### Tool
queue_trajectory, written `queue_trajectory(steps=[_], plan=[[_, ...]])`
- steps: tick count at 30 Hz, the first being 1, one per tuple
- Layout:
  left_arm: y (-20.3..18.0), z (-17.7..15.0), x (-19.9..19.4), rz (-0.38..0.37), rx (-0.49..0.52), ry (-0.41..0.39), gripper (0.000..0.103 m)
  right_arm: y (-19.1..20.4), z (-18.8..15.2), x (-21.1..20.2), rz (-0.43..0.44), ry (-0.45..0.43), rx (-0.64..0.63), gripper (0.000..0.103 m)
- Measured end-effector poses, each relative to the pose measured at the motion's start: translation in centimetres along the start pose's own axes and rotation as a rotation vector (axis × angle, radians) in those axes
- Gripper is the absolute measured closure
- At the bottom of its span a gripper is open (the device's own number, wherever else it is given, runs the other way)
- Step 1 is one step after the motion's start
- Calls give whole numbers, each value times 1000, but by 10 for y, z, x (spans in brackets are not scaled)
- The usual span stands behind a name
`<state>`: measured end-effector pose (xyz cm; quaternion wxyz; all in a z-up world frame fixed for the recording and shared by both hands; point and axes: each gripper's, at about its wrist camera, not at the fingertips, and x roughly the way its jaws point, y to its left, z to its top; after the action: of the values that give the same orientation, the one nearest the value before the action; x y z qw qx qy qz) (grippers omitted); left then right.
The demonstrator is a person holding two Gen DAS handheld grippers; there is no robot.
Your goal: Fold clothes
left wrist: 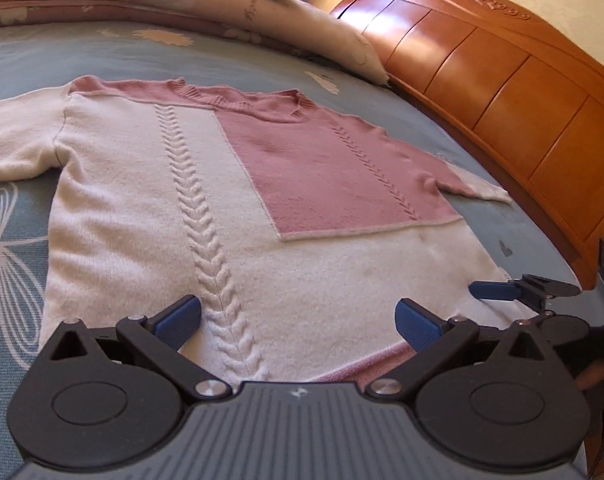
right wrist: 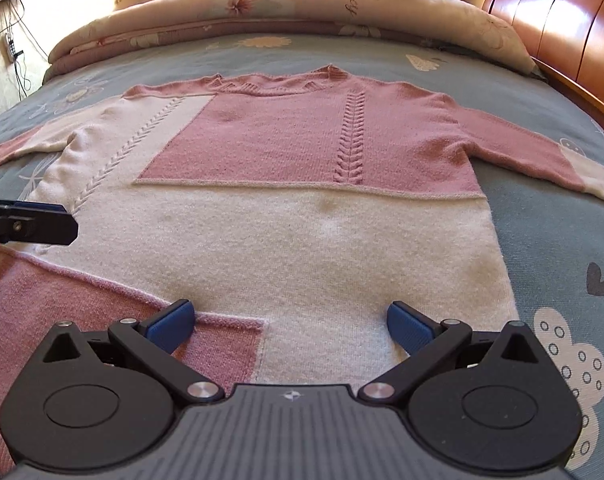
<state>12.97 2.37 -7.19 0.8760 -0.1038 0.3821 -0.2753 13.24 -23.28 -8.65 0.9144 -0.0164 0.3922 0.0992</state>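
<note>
Sweater (right wrist: 286, 216), pink & cream cable-knit, lies flat on the bed (right wrist: 550, 240) w/ sleeves spread, and you've got both the left hand-held gripper (left wrist: 298, 320) & right hand-held gripper (right wrist: 290, 322) gaping wide over its hem, gripping nothing.

A pink-and-cream cable-knit sweater (right wrist: 302, 216) lies flat, face up, sleeves spread, on the bed.

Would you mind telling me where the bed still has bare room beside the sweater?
Bare blue floral bedsheet lies between the pink-and-cream knit sweater and wooden headboard, and between collar and rolled floral quilt. Crowded at the hem.
</note>
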Motion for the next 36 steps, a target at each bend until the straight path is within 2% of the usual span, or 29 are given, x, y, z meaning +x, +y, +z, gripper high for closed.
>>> queue_trajectory(steps=[4,9,14,16,20,22,24,28,32,36], plan=[[5,1,-1,-27,-52,-20,1,0,-8,-3,-1,-46,-1,0],[-3,-2,-1,-6,58,10,1,-1,-11,-3,7,-74,-2,0],[10,-5,-24,-14,18,21,1,-1,-12,-3,7,-86,-2,0],[17,1,-37,38,36,24,1,-1,-13,-3,8,-90,0,0],[55,36,-74,181,67,-43,1,-1,-14,-4,7,-96,2,0],[87,60,-91,252,26,-84,1,-1,-15,-4,9,-98,4,0],[128,85,-106,302,-68,-122,1,-1,-15,-4,9,-99,5,0],[207,117,-117,339,-286,-169,1,0,-15,-4,5,-100,3,0],[255,120,-103,363,-401,-170,1,-1,-15,-4,7,-102,5,0],[277,101,-86,360,-476,-140,1,0,-15,-4,5,-102,5,0]])
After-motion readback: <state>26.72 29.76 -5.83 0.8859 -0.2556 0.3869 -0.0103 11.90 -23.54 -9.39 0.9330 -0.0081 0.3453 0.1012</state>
